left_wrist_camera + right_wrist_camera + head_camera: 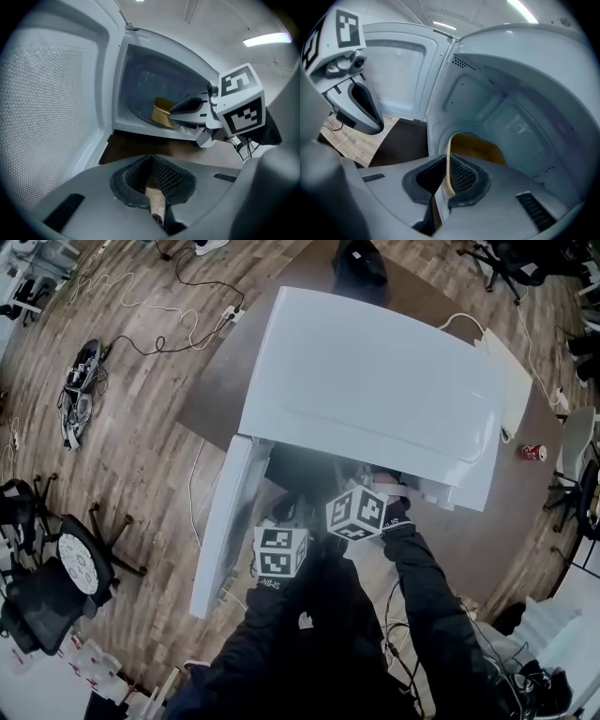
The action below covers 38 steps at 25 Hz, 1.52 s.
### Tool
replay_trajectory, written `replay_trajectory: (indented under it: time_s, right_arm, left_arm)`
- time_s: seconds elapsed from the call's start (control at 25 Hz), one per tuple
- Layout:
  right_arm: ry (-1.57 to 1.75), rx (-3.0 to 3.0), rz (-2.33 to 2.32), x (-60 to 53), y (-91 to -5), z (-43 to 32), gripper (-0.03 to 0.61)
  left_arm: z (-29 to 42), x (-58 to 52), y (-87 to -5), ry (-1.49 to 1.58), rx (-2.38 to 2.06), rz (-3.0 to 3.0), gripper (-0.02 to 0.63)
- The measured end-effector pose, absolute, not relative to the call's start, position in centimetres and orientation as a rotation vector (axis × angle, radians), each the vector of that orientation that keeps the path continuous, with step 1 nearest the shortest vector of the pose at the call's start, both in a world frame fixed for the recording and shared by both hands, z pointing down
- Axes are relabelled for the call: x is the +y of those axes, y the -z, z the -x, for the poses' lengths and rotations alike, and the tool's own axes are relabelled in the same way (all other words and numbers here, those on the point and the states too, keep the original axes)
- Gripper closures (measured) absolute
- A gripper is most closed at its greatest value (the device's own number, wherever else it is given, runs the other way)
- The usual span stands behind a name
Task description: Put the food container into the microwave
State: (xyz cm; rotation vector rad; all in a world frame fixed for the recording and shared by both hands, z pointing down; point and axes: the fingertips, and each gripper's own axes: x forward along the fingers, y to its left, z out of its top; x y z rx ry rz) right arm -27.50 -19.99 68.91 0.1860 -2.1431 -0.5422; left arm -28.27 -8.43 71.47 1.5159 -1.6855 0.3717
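Observation:
A white microwave (375,381) stands on a brown table (230,362), its door (217,526) swung open to the left. Inside the cavity sits a yellow food container (161,112), over the glass turntable. My right gripper (447,161) reaches into the cavity and is shut on the container's (480,147) thin rim, which runs between its pads. From the left gripper view, the right gripper (172,111) clamps the container's near side. My left gripper (151,160) hangs in front of the door opening, shut with nothing in it. Both marker cubes (281,552) (356,512) show below the microwave's front.
The open door's perforated inner panel (42,126) stands close on the left. A red can (532,453) rests on the table's right side and a black bag (359,268) at its far end. Office chairs (56,568) and cables (80,381) occupy the wooden floor.

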Motion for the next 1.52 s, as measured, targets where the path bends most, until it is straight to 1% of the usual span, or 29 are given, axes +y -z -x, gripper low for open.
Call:
replay_trajectory:
  time_s: [0.12, 0.24, 0.32, 0.52, 0.72, 0.96, 1.2, 1.52]
  right_arm:
    - [0.527, -2.161, -0.193, -19.9, -68.8, 27.4, 0.54]
    - [0.502, -2.187, -0.205, -19.6, -68.4, 27.2, 0.497]
    - [0.496, -2.208, -0.22, -19.2, -67.8, 27.0, 0.485]
    - [0.46, -2.275, -0.281, -17.4, -64.8, 25.4, 0.482]
    - [0.339, -2.37, -0.383, -14.7, -60.5, 22.6, 0.519]
    - [0.173, -2.441, -0.533, -12.7, -55.6, 18.7, 0.554]
    - [0.064, -2.512, -0.739, -12.4, -49.0, 14.7, 0.555]
    - [0.061, -2.634, -0.903, -11.5, -40.5, 11.2, 0.555]
  left_arm:
    - [28.2, -8.2, -71.4, -0.372, -1.692, -1.506, 0.58]
    - [28.2, -8.0, -71.1, -0.367, -1.704, -1.499, 0.58]
    - [28.0, -7.9, -70.8, -0.364, -1.714, -1.498, 0.58]
    - [27.2, -7.4, -69.2, -0.355, -1.736, -1.517, 0.58]
    - [25.6, -6.6, -66.1, -0.304, -1.76, -1.544, 0.58]
    - [23.6, -6.0, -60.5, -0.237, -1.809, -1.615, 0.58]
    - [21.0, -6.6, -53.6, -0.176, -1.829, -1.755, 0.58]
    - [17.7, -7.2, -43.6, -0.08, -1.892, -1.926, 0.58]
